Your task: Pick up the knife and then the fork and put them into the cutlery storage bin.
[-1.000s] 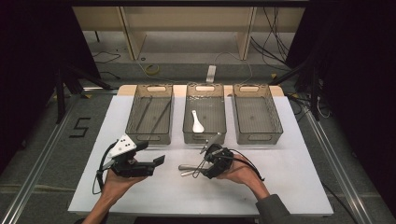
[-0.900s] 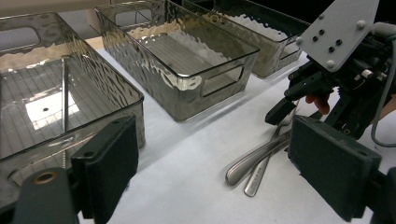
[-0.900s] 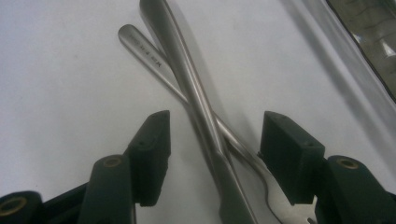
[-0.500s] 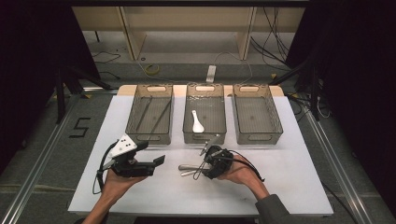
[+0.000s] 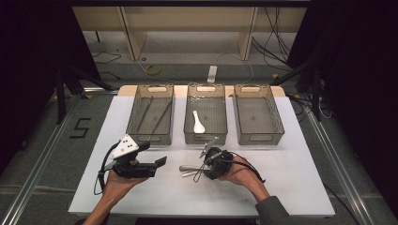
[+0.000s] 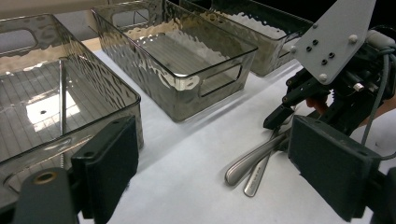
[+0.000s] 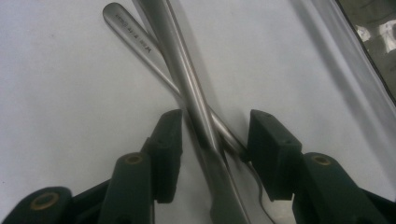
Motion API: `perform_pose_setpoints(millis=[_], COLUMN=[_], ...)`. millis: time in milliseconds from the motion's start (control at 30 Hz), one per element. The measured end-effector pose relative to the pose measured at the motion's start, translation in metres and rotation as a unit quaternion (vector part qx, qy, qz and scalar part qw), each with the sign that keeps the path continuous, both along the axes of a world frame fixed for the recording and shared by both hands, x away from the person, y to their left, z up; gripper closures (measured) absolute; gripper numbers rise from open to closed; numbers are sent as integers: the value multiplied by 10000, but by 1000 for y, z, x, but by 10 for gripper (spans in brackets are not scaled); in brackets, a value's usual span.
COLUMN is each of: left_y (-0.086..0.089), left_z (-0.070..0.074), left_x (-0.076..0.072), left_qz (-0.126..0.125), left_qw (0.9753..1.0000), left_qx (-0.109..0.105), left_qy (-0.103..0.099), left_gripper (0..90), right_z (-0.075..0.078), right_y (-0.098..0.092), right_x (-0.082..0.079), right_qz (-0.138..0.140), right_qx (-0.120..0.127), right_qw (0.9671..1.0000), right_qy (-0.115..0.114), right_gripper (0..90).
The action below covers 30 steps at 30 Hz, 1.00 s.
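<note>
In the right gripper view the two black jaws of the right gripper (image 7: 215,154) stand narrowly apart with two crossed metal utensil handles (image 7: 187,88) between them (the pads sit beside the metal, not yet pressed on it). The upper handle runs straight down the gap, while the lower one, which bears a stamped line of letters, slants under it toward the right jaw. Both lie on the white table (image 7: 56,93).

From above, the right gripper (image 5: 212,161) sits near the table's middle in the person's right hand (image 5: 239,171), with the handles (image 5: 187,169) sticking out to its left.

The left gripper (image 5: 157,164) is held in the left hand (image 5: 117,180) well to the left of the utensils, its jaws wide open and holding nothing; in the left gripper view the handles (image 6: 254,161) lie in the open space ahead of it, nearer its right jaw.

Beyond the grippers three smoky clear bins stand in a row across the far side of the table. The left bin (image 5: 151,115) holds thin rods, probably chopsticks. The middle bin (image 5: 205,115) holds a white spoon (image 5: 198,123). The right bin (image 5: 258,115) looks empty.
</note>
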<state>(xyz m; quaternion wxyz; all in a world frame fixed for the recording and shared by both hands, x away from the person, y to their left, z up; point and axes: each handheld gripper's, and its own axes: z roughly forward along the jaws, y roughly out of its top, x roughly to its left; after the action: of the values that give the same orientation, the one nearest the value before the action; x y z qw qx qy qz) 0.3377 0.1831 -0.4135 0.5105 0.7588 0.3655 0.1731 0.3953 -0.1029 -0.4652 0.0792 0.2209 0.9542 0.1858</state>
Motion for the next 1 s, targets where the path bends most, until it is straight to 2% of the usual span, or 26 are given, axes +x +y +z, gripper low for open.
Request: perform_pose_setpoints(millis=[233, 400, 567, 667, 900, 1000], left_y=[1, 0, 0, 0, 0, 0], left_z=[0, 0, 0, 0, 0, 0], left_x=[0, 0, 0, 0, 0, 0], left_qz=[9, 7, 14, 1, 2, 12], left_qw=[10000, 10000, 10000, 10000, 10000, 10000], left_qx=[2, 3, 8, 24, 28, 7], left_qy=[-1, 1, -2, 1, 1, -2], left_gripper=[158, 158, 158, 158, 158, 158], right_z=[2, 3, 4, 4, 5, 7], right_y=[7, 6, 4, 2, 1, 1], right_x=[-4, -4, -3, -1, -3, -3], right_qz=[43, 159, 308, 352, 627, 602], right_qx=[-202, -264, -264, -172, -222, -179], right_qw=[9997, 9993, 9991, 9992, 9978, 9980], right_qy=[-130, -218, -133, -75, -14, 51], right_gripper=[682, 714, 739, 756, 792, 801])
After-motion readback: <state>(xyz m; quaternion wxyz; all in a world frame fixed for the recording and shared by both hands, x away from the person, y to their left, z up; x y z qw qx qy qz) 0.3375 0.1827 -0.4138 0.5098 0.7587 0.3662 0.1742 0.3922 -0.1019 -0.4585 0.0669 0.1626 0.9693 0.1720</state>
